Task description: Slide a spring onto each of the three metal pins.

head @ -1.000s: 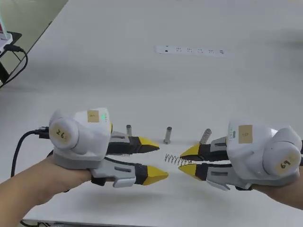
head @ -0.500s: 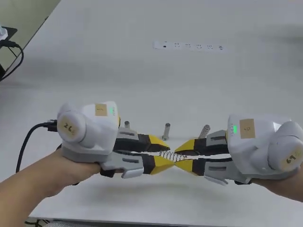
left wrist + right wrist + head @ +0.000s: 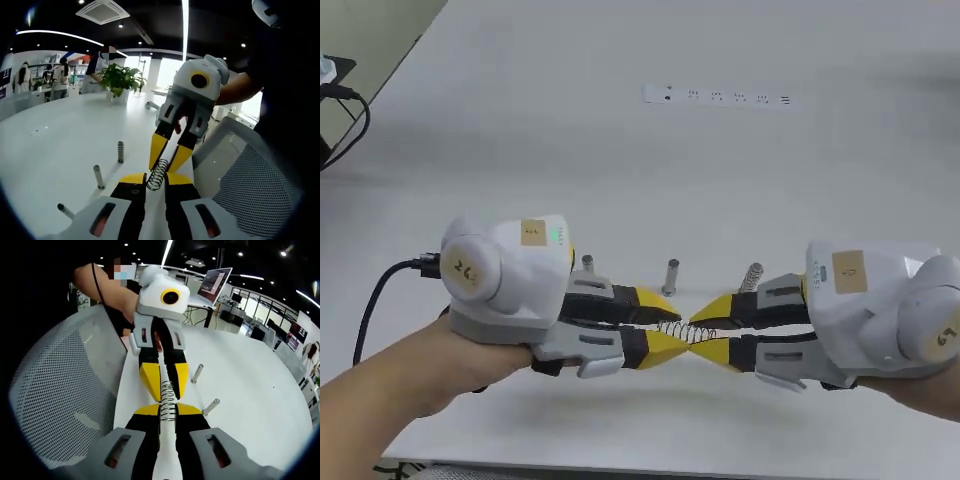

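spring (image 3: 670, 325) held level just above table (image 3: 620, 180), near middle pin (image 3: 671, 276), one end clenched in right gripper (image 3: 167, 410), other end between left gripper (image 3: 155, 178) jaws, clamping there unclear, apparently for handover before threading.

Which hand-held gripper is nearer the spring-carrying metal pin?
Right. The right hand-held gripper lies just in front of the spring-carrying metal pin; the left hand-held gripper sits before the bare middle metal pin.

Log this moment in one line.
left gripper: shut on spring; right gripper: shut on spring; rightmost pin: sprung; middle pin: bare; leftmost pin: bare
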Demonstrator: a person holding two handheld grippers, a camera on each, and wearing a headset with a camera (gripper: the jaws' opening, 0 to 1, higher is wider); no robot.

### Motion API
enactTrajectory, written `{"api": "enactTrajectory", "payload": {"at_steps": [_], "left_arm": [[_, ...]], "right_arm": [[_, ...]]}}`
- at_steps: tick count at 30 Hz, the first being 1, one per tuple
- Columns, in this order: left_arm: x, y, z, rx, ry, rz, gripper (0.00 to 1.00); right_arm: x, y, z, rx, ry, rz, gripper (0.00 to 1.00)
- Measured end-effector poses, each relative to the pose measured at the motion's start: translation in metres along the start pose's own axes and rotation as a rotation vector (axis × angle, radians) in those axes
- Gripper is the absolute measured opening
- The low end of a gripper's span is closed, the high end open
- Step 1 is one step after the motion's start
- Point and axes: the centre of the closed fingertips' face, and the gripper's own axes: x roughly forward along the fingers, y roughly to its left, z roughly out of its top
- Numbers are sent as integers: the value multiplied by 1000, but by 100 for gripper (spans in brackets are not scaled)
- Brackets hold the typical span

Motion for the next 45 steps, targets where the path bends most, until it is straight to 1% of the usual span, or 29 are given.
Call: {"api": "enactTrajectory", "payload": {"at_steps": [7, 12, 16, 19, 23, 25, 32, 34, 35, 37, 39, 45], "left_arm": [[-1, -2, 1, -6, -4, -8, 6], [-2, -5, 2, -4, -4, -14, 6], [-4, -7, 4, -6, -10, -23, 7], [-4, -8, 4, 12, -5, -21, 6], [-3, -8, 4, 14, -9, -19, 5], [-4, -8, 4, 29, -8, -17, 4], [-5, -12, 3, 42, -1, -26, 2], [-5, -13, 3, 45, -1, -28, 2], [-5, -15, 3, 39, -4, -39, 2], [-5, -15, 3, 45, 0, -35, 2], [-5, -16, 3, 45, 0, -36, 2], [-5, -18, 2, 35, 2, -45, 2]], "right_arm": [[-2, 1, 2, 14, -21, 8, 7], [-3, 3, 3, 8, -31, 16, 7], [-4, 4, 5, 24, -50, 16, 7], [-4, 5, 5, 17, -48, 15, 7], [-5, 4, 5, 8, -48, 15, 7], [-5, 4, 5, 5, -46, 15, 7], [-5, 7, 5, -40, -29, 25, 7], [-5, 8, 5, -38, -28, 28, 8], [-5, 7, 6, -39, -28, 23, 8], [-6, 8, 6, -12, -25, 28, 8], [-6, 9, 6, -26, -23, 28, 8], [-7, 10, 5, -22, -13, 35, 9]]}}
